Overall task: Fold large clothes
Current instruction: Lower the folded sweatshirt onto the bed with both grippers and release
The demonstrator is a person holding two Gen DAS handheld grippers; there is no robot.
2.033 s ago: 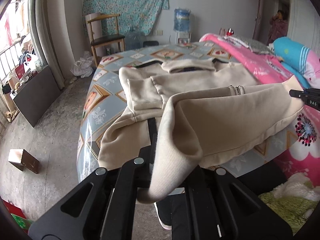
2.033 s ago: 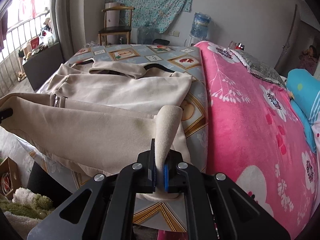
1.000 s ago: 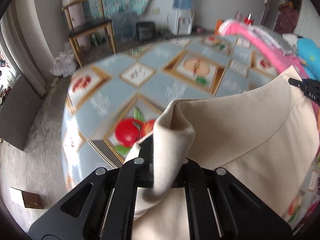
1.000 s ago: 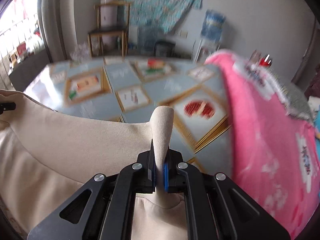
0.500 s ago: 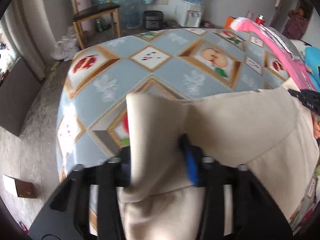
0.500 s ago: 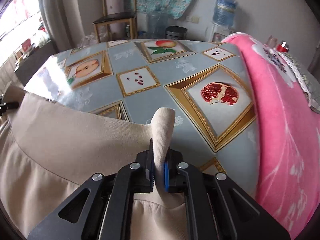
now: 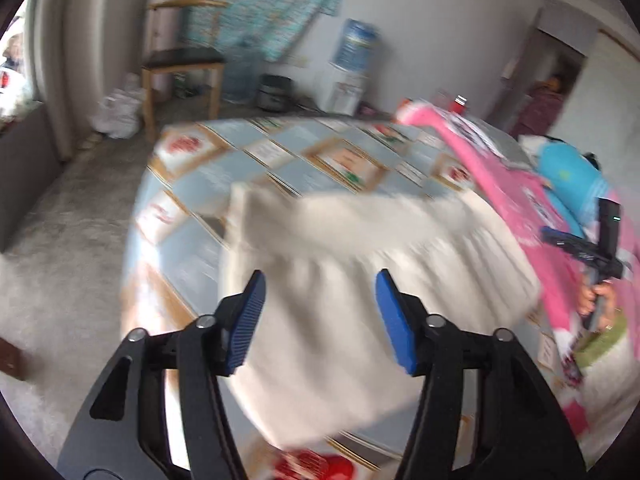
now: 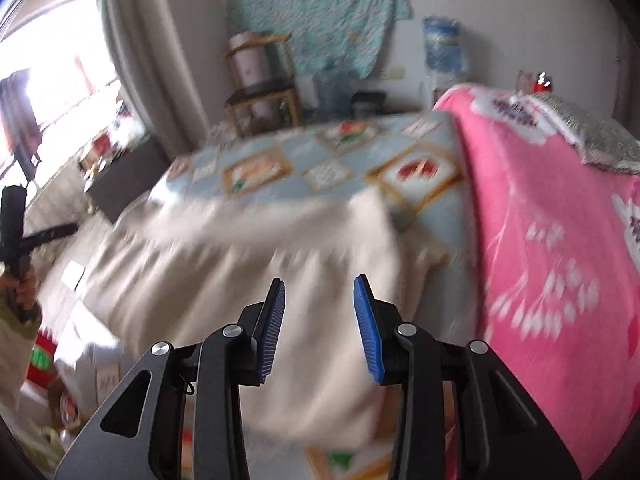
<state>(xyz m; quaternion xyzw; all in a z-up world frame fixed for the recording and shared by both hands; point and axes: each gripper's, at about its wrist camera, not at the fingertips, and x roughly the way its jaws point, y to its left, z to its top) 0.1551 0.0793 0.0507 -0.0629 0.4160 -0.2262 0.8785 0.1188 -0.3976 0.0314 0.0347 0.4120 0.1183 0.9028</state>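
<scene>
A cream garment (image 7: 360, 280) lies folded over on the fruit-patterned tablecloth (image 7: 248, 168), blurred by motion. My left gripper (image 7: 320, 312) hovers over its near part with jaws opening, blue pads apart and nothing pressed between them. In the right wrist view the same cream garment (image 8: 256, 272) spreads below my right gripper (image 8: 319, 320), whose jaws are also opening and hold nothing. The right gripper (image 7: 588, 252) shows at the far right of the left wrist view, and the left gripper (image 8: 24, 232) at the far left of the right wrist view.
A pink flowered blanket (image 8: 552, 240) covers the bed on the right. A blue pillow (image 7: 568, 176) lies on it. A wooden chair (image 7: 180, 64) and a water dispenser (image 7: 352, 68) stand by the far wall. A person (image 7: 548, 104) stands in the doorway.
Both grippers have let go of the garment's hem and pulled back and up. The cloth has dropped flat onto the table, folded over itself.
</scene>
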